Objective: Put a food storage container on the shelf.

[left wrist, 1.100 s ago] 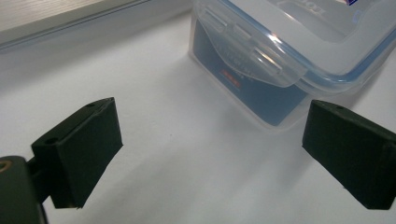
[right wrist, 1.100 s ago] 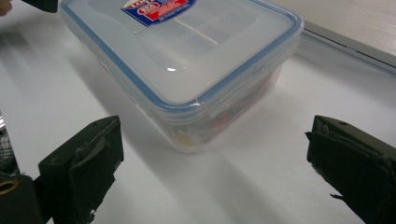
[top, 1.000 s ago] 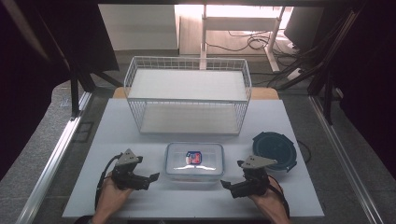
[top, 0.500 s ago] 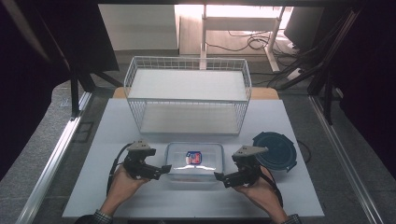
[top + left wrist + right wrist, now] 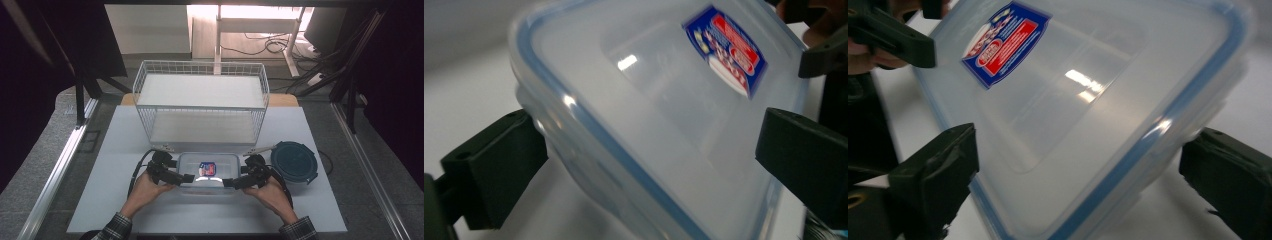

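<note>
Blue round lid (image 5: 294,161) beside container (image 5: 207,170).

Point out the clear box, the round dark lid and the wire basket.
clear box (image 5: 207,169), high view, on its lid by the sticker
round dark lid (image 5: 294,162), high view, middle of its top
wire basket (image 5: 200,107), high view, front top rim

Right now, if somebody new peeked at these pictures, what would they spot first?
Probably the clear plastic box with a blue-rimmed lid and a red and blue sticker, near the front of the white table. The left hand-held gripper and the right hand-held gripper reach in at its two ends, jaws spread around the corners. Behind it stands a white wire basket, and a round dark lid lies to the right.
</note>
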